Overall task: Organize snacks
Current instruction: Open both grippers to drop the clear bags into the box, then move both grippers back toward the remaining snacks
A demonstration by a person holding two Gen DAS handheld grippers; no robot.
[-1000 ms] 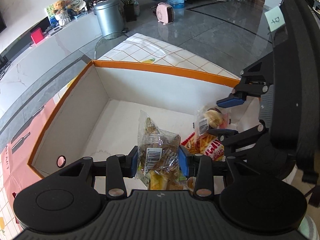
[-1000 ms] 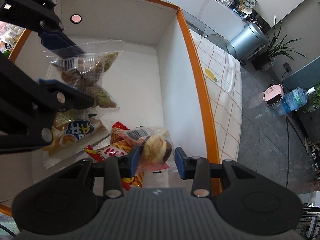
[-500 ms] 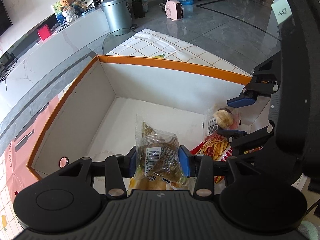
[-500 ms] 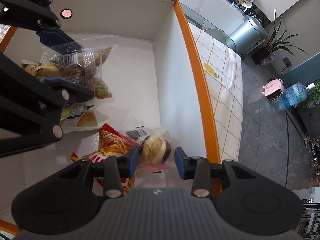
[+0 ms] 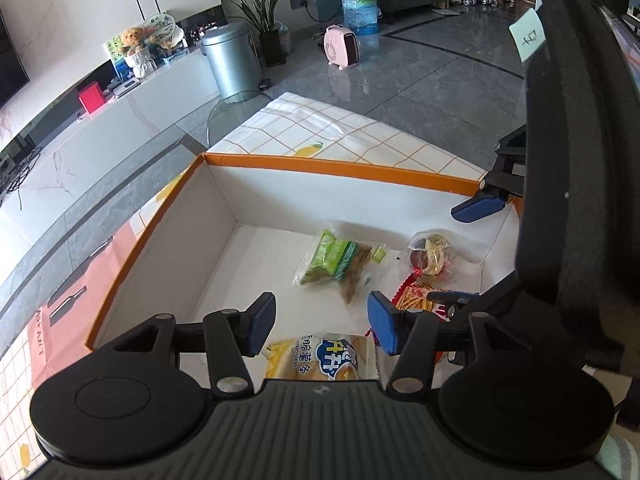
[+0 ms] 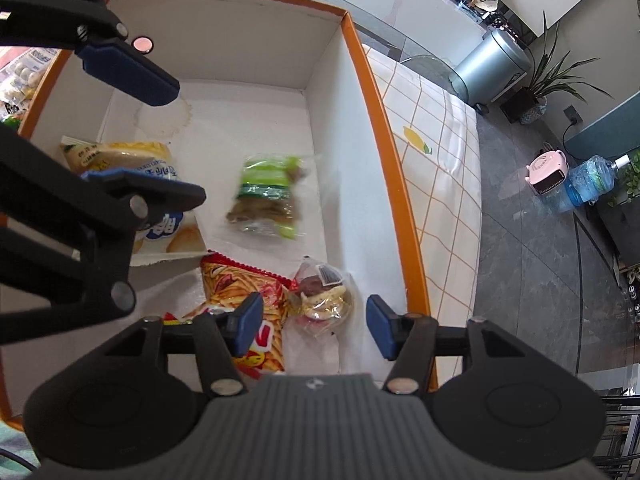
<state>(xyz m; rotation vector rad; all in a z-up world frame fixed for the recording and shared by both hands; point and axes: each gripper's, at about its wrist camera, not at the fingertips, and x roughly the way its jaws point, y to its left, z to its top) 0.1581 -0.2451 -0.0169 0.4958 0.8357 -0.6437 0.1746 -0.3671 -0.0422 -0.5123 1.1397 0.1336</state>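
Note:
A white box with an orange rim [image 5: 320, 166] [image 6: 372, 92] holds the snacks. A clear green-labelled snack bag [image 5: 334, 262] [image 6: 268, 196] lies on the box floor, blurred in the right wrist view. A small clear pack with a round pastry [image 5: 430, 254] [image 6: 326, 300] lies near the box wall. A red fries bag [image 5: 416, 296] [image 6: 244, 292] and a yellow potato-stick bag [image 5: 324, 360] [image 6: 128, 160] lie beside them. My left gripper [image 5: 322, 324] is open and empty above the box. My right gripper [image 6: 314, 326] is open and empty over the pastry pack.
The box stands on a table with a white and orange checked cloth [image 5: 340, 136] [image 6: 440, 152]. More snack packs [image 6: 18, 84] lie outside the box at the left. A grey bin [image 5: 232, 62], a pink heater [image 5: 342, 46] and a water bottle [image 5: 360, 8] stand on the floor beyond.
Both grippers have opened and risen. The left one let go of the green-labelled bag and the right one let go of the pastry pack; both now lie in the box.

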